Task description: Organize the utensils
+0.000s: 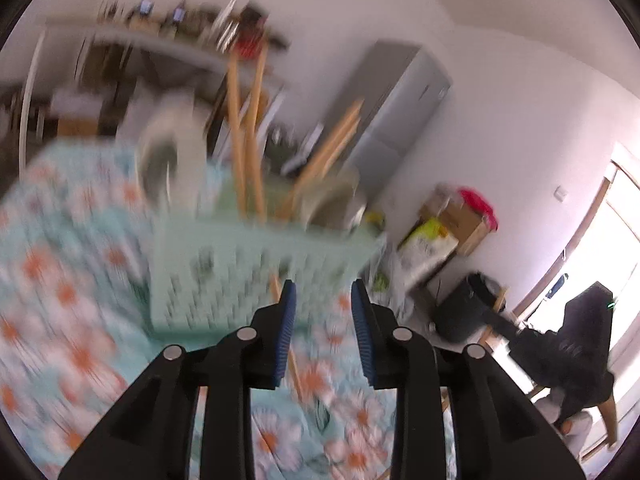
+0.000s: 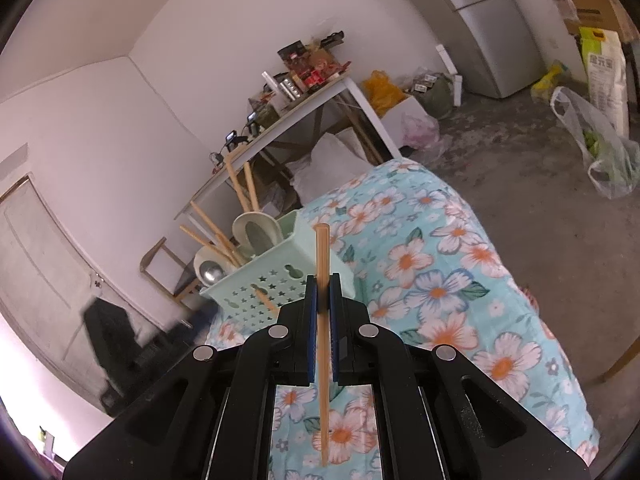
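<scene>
A pale green perforated utensil basket (image 1: 256, 272) (image 2: 276, 280) stands on the floral cloth and holds several wooden chopsticks (image 1: 248, 128) (image 2: 224, 236), a pale ladle (image 2: 256, 232) and a metal spoon (image 2: 212, 270). My left gripper (image 1: 323, 292) is open and empty just in front of the basket; this view is blurred. A loose chopstick (image 1: 294, 364) lies on the cloth under it. My right gripper (image 2: 323, 284) is shut on one wooden chopstick (image 2: 322, 252), held upright to the right of the basket.
The floral tablecloth (image 2: 440, 280) covers the table, whose right edge drops to the grey floor (image 2: 520, 160). A cluttered white desk (image 2: 304, 96), a grey fridge (image 1: 396, 108), bags and boxes (image 2: 600, 80) stand beyond.
</scene>
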`<state>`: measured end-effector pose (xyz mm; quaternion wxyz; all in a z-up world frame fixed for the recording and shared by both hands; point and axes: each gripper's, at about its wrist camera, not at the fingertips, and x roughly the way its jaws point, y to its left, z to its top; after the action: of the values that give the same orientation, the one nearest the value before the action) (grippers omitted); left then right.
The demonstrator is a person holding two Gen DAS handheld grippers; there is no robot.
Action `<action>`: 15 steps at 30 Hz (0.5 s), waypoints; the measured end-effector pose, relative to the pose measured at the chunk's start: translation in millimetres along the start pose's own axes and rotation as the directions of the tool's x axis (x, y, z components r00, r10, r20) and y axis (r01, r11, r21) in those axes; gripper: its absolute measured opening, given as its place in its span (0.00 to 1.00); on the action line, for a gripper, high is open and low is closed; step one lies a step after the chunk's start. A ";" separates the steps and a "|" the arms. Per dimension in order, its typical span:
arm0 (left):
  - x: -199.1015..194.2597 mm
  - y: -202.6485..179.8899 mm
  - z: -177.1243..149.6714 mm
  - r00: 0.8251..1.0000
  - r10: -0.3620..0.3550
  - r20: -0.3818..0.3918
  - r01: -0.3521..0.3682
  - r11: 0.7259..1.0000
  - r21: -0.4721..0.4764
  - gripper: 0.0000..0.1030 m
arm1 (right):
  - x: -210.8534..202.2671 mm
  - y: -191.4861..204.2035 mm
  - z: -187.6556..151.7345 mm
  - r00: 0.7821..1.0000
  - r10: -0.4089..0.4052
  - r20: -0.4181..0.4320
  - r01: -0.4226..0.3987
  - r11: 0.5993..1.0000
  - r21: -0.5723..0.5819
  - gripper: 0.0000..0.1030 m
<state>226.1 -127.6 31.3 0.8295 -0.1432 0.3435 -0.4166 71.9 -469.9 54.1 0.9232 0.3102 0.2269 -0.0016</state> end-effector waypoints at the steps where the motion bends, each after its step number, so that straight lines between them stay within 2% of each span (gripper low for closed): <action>1: 11.1 3.4 -4.1 0.999 0.010 -0.032 -0.011 1.000 -0.023 0.26 | -0.7 -1.7 0.1 1.000 -0.002 0.000 0.002 1.000 0.005 0.04; 5: 53.9 19.4 -13.0 0.988 0.033 -0.152 -0.053 0.990 -0.128 0.26 | -6.3 -7.1 0.5 1.000 -0.005 0.003 0.005 1.000 0.019 0.04; 9: 81.5 25.4 -20.6 0.974 0.040 -0.221 -0.077 0.983 -0.165 0.26 | -12.5 -12.8 0.2 1.000 -0.010 0.014 0.009 1.000 0.029 0.04; 12: 91.4 25.7 -25.9 0.965 0.037 -0.260 -0.089 0.977 -0.194 0.07 | -15.8 -17.4 -0.1 1.000 -0.010 0.018 0.009 0.999 0.041 0.04; 15: 89.3 23.4 -32.1 0.959 0.034 -0.280 -0.094 0.975 -0.202 0.06 | -19.7 -21.9 0.7 1.000 -0.007 0.023 0.006 0.999 0.051 0.04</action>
<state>255.1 -182.2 -44.4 0.7667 -0.1607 0.5024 -0.3660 51.4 -490.7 50.4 0.9175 0.3328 0.2171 -0.0141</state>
